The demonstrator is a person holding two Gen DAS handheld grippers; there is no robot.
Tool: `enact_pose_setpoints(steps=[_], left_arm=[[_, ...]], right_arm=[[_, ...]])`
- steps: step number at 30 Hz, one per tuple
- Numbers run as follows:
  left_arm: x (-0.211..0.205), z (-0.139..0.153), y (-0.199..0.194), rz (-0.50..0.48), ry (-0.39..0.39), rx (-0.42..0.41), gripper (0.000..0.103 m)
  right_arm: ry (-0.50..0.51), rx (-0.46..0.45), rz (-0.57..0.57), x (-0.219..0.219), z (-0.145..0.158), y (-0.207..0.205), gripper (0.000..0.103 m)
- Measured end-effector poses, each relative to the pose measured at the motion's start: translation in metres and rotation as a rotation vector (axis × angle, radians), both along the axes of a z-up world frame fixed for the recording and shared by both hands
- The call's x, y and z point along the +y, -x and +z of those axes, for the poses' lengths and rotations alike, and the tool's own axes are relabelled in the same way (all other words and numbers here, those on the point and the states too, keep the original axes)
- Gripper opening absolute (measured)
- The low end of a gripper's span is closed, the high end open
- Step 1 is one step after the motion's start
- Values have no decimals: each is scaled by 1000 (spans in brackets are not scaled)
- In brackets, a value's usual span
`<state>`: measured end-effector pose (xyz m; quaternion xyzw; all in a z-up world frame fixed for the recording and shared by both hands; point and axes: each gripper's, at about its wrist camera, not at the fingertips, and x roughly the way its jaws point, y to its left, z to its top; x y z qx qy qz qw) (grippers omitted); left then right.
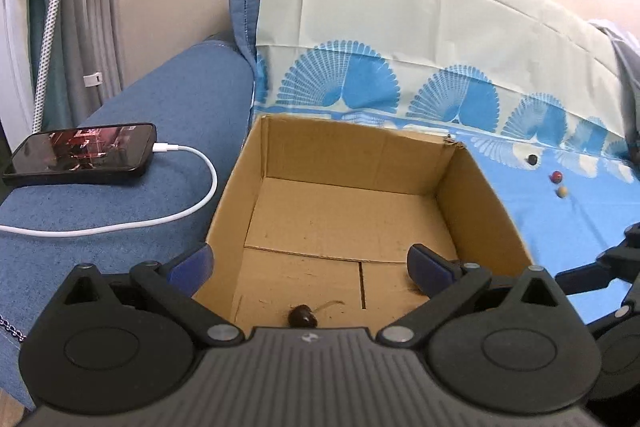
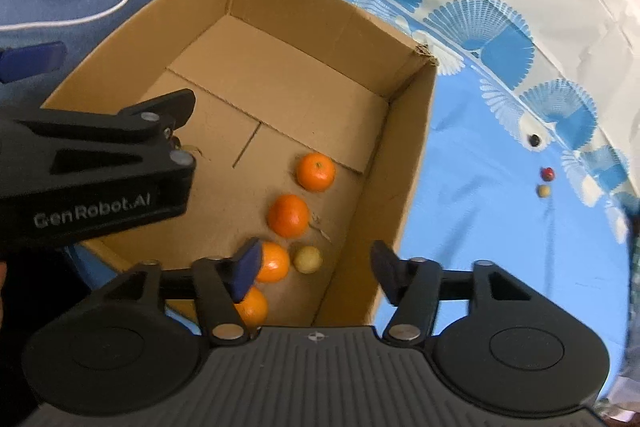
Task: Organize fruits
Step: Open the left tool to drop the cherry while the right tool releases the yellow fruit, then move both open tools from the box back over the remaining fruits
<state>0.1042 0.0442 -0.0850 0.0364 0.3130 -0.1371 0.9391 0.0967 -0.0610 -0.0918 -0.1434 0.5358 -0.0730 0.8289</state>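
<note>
An open cardboard box [image 1: 476, 203] [image 2: 404, 163] sits on a blue patterned sheet. In the left wrist view a dark cherry [image 1: 303, 315] with a stem lies on the box floor, just below my open, empty left gripper [image 1: 310, 263]. In the right wrist view several oranges [image 2: 315, 171] [image 2: 289, 215] [image 2: 273, 262] [image 2: 252, 307] and a small yellow fruit [image 2: 307, 259] lie in a row along the box's right side. My right gripper [image 2: 314, 273] is open and empty above the box's near right corner. Three small fruits lie on the sheet: black [image 2: 534, 139], red [image 2: 547, 173], yellow [image 2: 543, 191].
A phone [image 1: 82, 153] on a white charging cable [image 1: 188, 203] lies on the blue sofa arm to the left of the box. The sofa back [image 1: 400, 27] rises behind the box. The left gripper's body [image 2: 92, 163] reaches over the box's left wall.
</note>
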Motion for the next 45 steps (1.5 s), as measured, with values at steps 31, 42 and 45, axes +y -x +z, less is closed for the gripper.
enact_pose_setpoints(steps=[31, 42, 45], left_arm=[[19, 34, 37, -92, -140, -137, 103], [16, 59, 20, -59, -287, -62, 103], [3, 68, 24, -61, -268, -16, 103]], right_arm=[[-163, -246, 1, -19, 52, 52, 83], [-280, -344, 0, -65, 45, 93, 85], [-317, -402, -11, -82, 56, 118, 86]])
